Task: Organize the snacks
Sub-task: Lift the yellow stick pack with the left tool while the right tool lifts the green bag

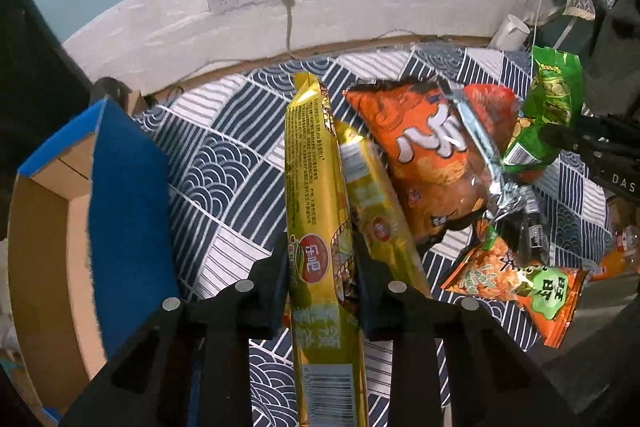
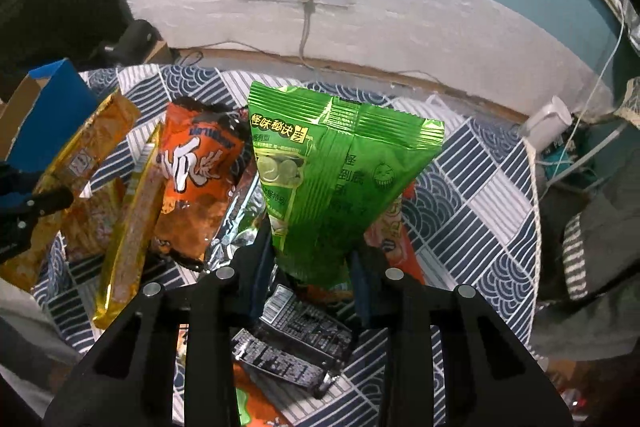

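We see the left hand-held gripper (image 1: 320,267) clamped on a long yellow snack pack (image 1: 316,195) at the frame's centre, and the right hand-held gripper (image 2: 312,259) squeezing a green snack bag (image 2: 332,171) above the patterned desk (image 2: 472,211).

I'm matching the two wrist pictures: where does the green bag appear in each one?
Left wrist: green bag at the right edge, upper half, pinched by the other hand's tongs.
Right wrist: green bag in the centre, standing up between this camera's own fingers.
Shared landmark: the orange bag, lying just left of the green one in both views.
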`<state>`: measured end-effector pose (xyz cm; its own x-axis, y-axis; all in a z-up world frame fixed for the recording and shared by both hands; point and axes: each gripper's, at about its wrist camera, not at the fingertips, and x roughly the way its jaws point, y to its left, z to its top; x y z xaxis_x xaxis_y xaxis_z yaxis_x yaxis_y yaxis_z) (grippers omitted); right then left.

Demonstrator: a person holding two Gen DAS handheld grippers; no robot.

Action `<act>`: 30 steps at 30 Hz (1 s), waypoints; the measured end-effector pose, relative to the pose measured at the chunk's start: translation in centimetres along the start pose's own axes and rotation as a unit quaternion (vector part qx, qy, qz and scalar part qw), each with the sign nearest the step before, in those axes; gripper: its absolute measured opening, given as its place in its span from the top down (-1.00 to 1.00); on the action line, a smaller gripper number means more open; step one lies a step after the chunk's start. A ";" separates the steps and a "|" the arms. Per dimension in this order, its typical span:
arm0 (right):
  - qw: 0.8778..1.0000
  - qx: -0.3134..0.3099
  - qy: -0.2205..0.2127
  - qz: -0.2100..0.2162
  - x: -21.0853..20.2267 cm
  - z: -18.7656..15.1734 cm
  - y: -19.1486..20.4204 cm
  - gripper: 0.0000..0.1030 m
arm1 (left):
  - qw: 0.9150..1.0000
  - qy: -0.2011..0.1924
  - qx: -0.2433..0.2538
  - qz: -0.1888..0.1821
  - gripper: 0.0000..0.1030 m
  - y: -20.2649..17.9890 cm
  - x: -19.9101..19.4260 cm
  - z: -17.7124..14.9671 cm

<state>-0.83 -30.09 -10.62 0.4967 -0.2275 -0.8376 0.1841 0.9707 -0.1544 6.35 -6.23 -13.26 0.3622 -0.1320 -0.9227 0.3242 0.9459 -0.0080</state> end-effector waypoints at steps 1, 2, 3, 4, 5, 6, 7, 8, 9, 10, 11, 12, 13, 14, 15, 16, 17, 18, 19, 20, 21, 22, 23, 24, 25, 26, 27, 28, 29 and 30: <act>1.000 -0.001 -0.003 0.001 -0.2 0.1 0.0 0.37 | 1.000 -0.003 0.000 0.000 0.45 0.0 -0.2 0.1; 1.000 -0.001 -0.008 0.002 -0.6 0.1 -0.1 0.37 | 1.000 -0.008 0.000 0.000 0.45 0.0 -0.5 0.2; 1.000 -0.001 -0.012 0.002 -0.9 0.2 -0.1 0.37 | 1.000 -0.012 0.000 0.000 0.45 0.1 -0.8 0.3; 1.000 0.000 -0.017 0.004 -1.1 0.2 -0.1 0.37 | 1.000 -0.017 0.000 0.001 0.45 0.1 -1.2 0.3; 1.000 0.000 -0.023 0.007 -1.5 0.3 -0.1 0.37 | 1.000 -0.020 0.000 0.002 0.45 0.1 -1.4 0.4; 1.000 -0.001 -0.026 0.010 -1.7 0.3 -0.2 0.37 | 1.000 -0.024 0.000 0.003 0.45 0.1 -1.6 0.4; 1.000 -0.004 -0.028 0.010 -1.9 0.4 -0.1 0.37 | 1.000 -0.027 0.001 0.003 0.45 0.1 -1.9 0.4; 1.000 -0.006 -0.030 0.009 -2.1 0.5 0.1 0.37 | 0.999 -0.032 0.004 0.005 0.45 0.1 -2.3 0.4; 0.999 -0.009 -0.032 0.007 -2.4 0.5 0.2 0.37 | 0.999 -0.036 0.006 0.007 0.45 0.2 -2.7 0.3; 0.999 -0.012 -0.034 0.007 -2.6 0.5 0.3 0.37 | 0.999 -0.038 0.008 0.009 0.45 0.2 -2.9 0.3; 0.999 -0.016 -0.036 0.009 -2.9 0.6 0.6 0.37 | 0.999 -0.041 0.009 0.010 0.45 0.2 -3.3 0.3; 0.999 -0.019 -0.037 0.010 -3.2 0.6 0.8 0.37 | 0.999 -0.044 0.009 0.010 0.45 0.3 -3.6 0.2; 0.999 -0.023 -0.040 0.012 -3.5 0.7 1.1 0.37 | 0.999 -0.046 0.009 0.011 0.45 0.3 -3.8 0.2; 0.999 -0.028 -0.041 0.012 -3.8 0.8 1.5 0.37 | 0.999 -0.049 0.010 0.013 0.45 0.4 -4.1 0.1; 0.998 -0.033 -0.043 0.012 -4.0 0.8 1.7 0.37 | 0.999 -0.052 0.010 0.014 0.45 0.5 -4.4 0.0; 0.998 -0.038 -0.045 0.012 -4.2 0.9 2.1 0.37 | 0.998 -0.054 0.009 0.015 0.45 0.7 -4.6 0.0; 0.998 -0.044 -0.047 0.012 -4.5 0.9 2.5 0.37 | 0.998 -0.056 0.008 0.017 0.45 0.9 -4.9 -0.1; 0.998 -0.049 -0.049 0.012 -4.7 0.9 2.9 0.37 | 0.998 -0.058 0.007 0.017 0.44 1.0 -5.2 -0.1; 0.997 -0.053 -0.051 0.013 -5.0 1.0 3.2 0.37 | 0.998 -0.060 0.005 0.016 0.45 1.2 -5.5 -0.2; 0.997 -0.057 -0.053 0.015 -5.2 1.0 3.6 0.37 | 0.998 -0.062 0.004 0.017 0.45 1.4 -5.9 -0.2; 0.997 -0.061 -0.055 0.018 -5.5 1.0 3.9 0.37 | 0.998 -0.063 0.003 0.021 0.45 1.5 -6.2 -0.3; 0.996 -0.065 -0.057 0.021 -5.8 1.1 4.4 0.37 | 0.998 -0.066 0.003 0.024 0.45 1.7 -6.5 -0.3; 0.996 -0.068 -0.058 0.024 -5.9 1.1 4.7 0.37 | 0.997 -0.070 0.003 0.026 0.45 1.9 -7.0 -0.4; 0.995 -0.072 -0.060 0.027 -6.1 1.2 5.1 0.37 | 0.997 -0.074 0.002 0.027 0.45 2.1 -7.4 -0.5; 0.995 -0.075 -0.061 0.030 -6.3 1.2 5.4 0.37 | 0.997 -0.077 0.001 0.027 0.45 2.3 -7.7 -0.6; 0.994 -0.079 -0.062 0.034 -6.5 1.3 6.0 0.37 | 0.996 -0.081 0.000 0.026 0.45 2.6 -8.2 -0.7; 0.994 -0.081 -0.064 0.037 -6.7 1.4 6.4 0.37 | 0.996 -0.086 -0.001 0.026 0.45 2.9 -8.6 -0.8; 0.993 -0.085 -0.066 0.042 -6.9 1.6 7.0 0.37 | 0.996 -0.089 -0.002 0.026 0.45 3.1 -9.0 -0.9; 0.993 -0.088 -0.067 0.045 -7.1 1.8 7.5 0.37 | 0.995 -0.093 -0.002 0.027 0.45 3.4 -9.3 -1.1; 0.992 -0.090 -0.068 0.048 -7.2 1.9 8.0 0.37 | 0.995 -0.097 -0.003 0.031 0.45 3.7 -9.6 -1.3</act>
<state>-1.33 -20.86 -4.82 0.6175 -0.1287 -0.7760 -0.0187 0.9838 -0.1781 2.95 -1.07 -4.88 0.5428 -0.1281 -0.8300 0.2919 0.9555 0.0435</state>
